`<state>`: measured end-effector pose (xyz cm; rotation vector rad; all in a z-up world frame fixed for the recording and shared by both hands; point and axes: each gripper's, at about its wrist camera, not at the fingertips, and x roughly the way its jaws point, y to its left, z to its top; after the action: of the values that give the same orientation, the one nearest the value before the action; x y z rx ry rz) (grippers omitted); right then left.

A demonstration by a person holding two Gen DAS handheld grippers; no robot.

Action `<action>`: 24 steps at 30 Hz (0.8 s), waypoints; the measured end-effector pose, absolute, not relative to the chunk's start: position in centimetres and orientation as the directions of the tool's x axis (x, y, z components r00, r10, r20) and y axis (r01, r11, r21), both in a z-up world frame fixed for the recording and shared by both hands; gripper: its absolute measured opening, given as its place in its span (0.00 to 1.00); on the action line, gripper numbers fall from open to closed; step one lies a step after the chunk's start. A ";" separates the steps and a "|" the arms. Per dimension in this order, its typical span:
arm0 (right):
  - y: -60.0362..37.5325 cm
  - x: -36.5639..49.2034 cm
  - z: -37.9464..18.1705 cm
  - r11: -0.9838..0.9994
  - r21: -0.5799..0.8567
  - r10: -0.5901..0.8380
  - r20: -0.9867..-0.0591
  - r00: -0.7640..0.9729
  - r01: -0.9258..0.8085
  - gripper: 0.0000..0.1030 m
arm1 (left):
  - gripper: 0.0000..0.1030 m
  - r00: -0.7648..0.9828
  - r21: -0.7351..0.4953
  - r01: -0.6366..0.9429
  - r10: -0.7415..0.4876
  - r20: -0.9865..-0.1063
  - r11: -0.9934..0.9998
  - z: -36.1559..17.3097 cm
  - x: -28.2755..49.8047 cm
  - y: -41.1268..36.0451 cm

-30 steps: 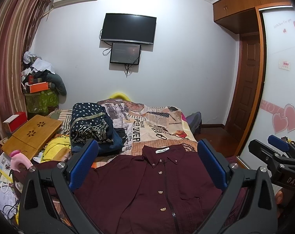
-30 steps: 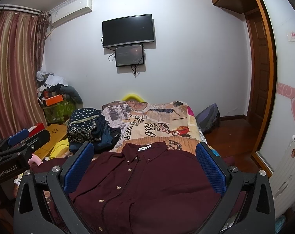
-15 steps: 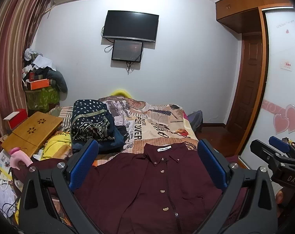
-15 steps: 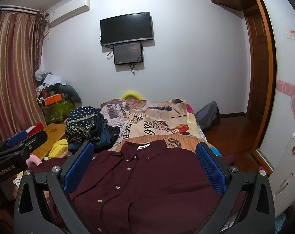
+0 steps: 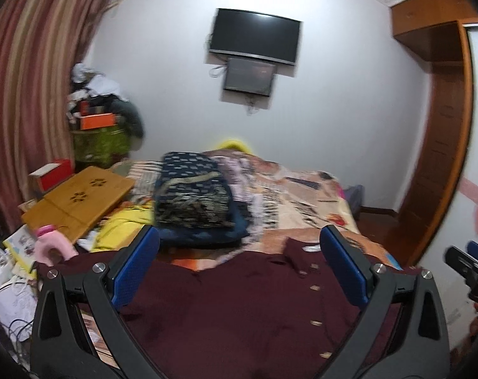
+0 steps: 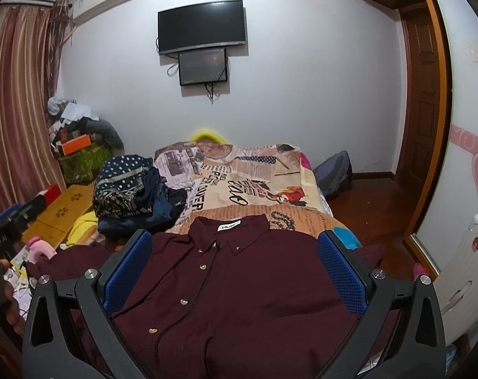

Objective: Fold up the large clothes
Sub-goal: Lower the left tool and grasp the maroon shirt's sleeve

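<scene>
Open air is seen above the maroon shirt, which is spread flat on the bed, and both the left claw and the right claw are held wide apart over it with nothing between their fingers. The bed's left side is blocked by a stack of folded clothes, with a wooden lap desk and a pink bottle crowded beside it. Bare printed bedspread is left free beyond the collar, and open floor is seen to the right.
</scene>
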<state>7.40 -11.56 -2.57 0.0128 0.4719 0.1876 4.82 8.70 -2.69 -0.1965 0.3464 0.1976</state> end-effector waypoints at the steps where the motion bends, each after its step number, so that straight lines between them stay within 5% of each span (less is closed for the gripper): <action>1: -11.5 7.6 -2.7 0.983 0.052 0.181 -0.456 0.871 -0.177 1.00 | 0.99 0.916 -0.155 -0.251 0.182 -0.358 0.956 -2.9 5.0 9.7; 14: -7.6 13.2 -4.6 0.975 -0.020 0.178 -0.530 0.829 -0.222 1.00 | 0.99 0.707 -0.070 -0.614 0.509 -0.491 0.786 -10.1 5.4 23.8; 24: -4.0 16.1 -7.3 0.955 -0.053 0.199 -0.615 0.763 -0.292 1.00 | 0.88 0.560 -0.206 -0.723 0.384 -0.734 0.660 -20.9 5.3 33.9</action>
<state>16.11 -4.05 -7.28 -0.1484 0.6500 0.2680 5.33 33.88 -20.87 -0.5303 0.7099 0.6896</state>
